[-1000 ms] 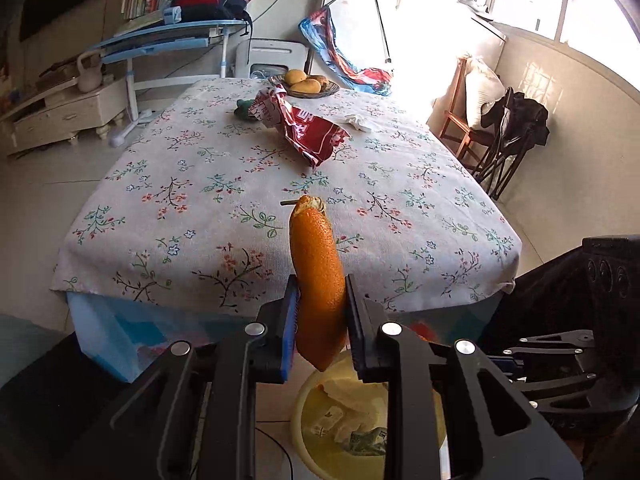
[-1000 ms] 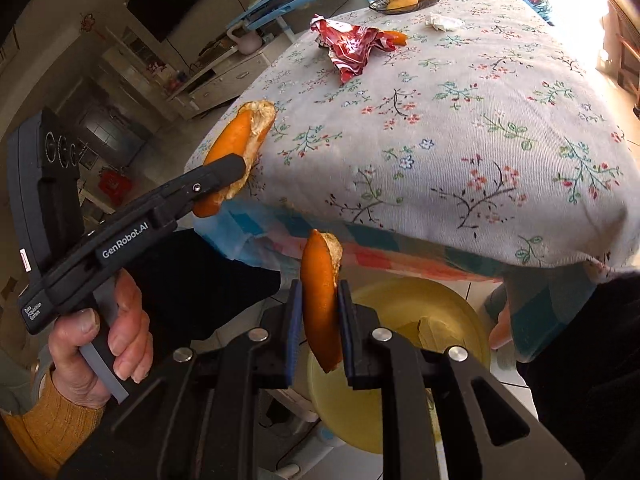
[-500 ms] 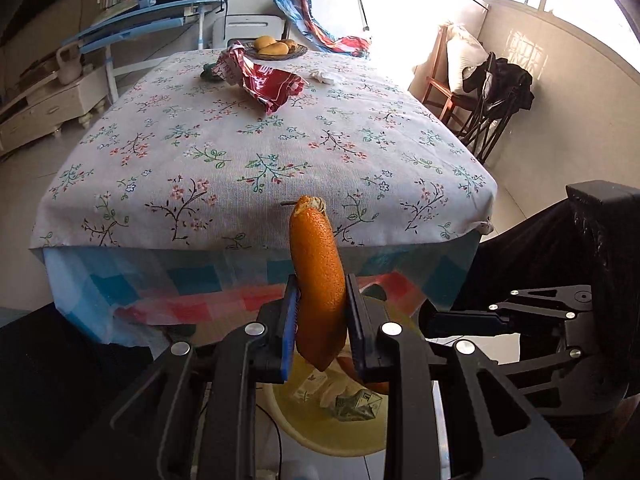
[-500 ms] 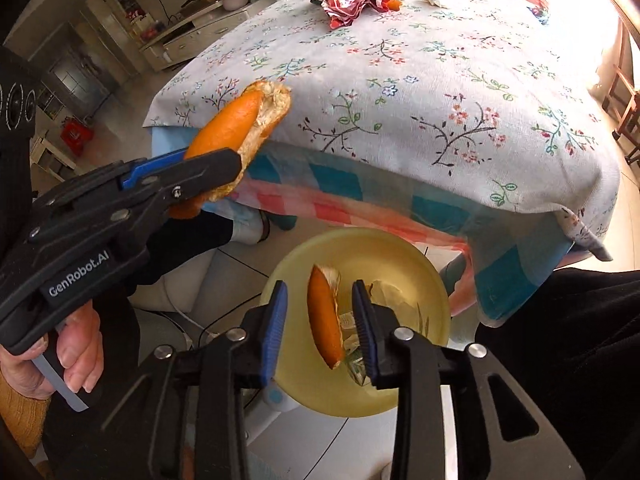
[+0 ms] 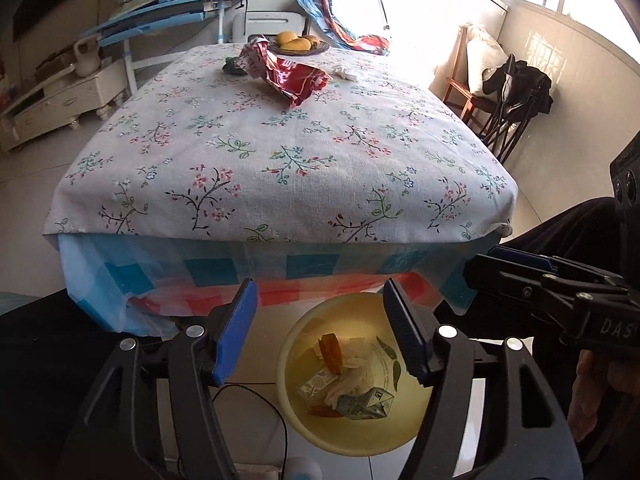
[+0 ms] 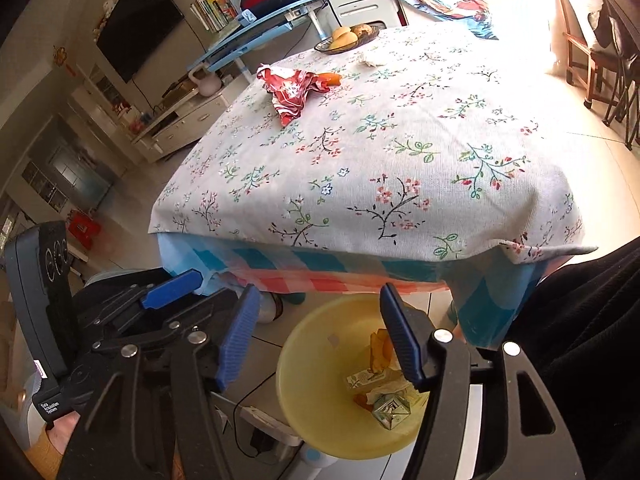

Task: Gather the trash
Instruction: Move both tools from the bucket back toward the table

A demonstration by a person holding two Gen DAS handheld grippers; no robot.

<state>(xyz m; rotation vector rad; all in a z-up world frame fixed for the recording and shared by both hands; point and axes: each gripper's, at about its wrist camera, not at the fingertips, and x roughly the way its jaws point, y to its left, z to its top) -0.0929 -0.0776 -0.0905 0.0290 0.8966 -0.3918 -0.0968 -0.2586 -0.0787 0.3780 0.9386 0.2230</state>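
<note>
Yellow plastic bin [image 5: 304, 420] on floor just below near table edge, holding orange peel [image 5: 332, 352], crumpled tissue [image 5: 352, 372], squashed carton [image 5: 366, 402]. Left gripper [image 5: 320, 332] above bin — jaws opening, nothing between them. Right gripper [image 6: 316, 334] also over bin, jaws opening, nothing between them. Red wrapper [image 5: 288, 76] on floral tablecloth [image 5: 280, 152] at far end of table, well apart from bin; white tissue scrap [image 5: 346, 73] near it. Fruit plate [image 5: 300, 45] at far edge.
</note>
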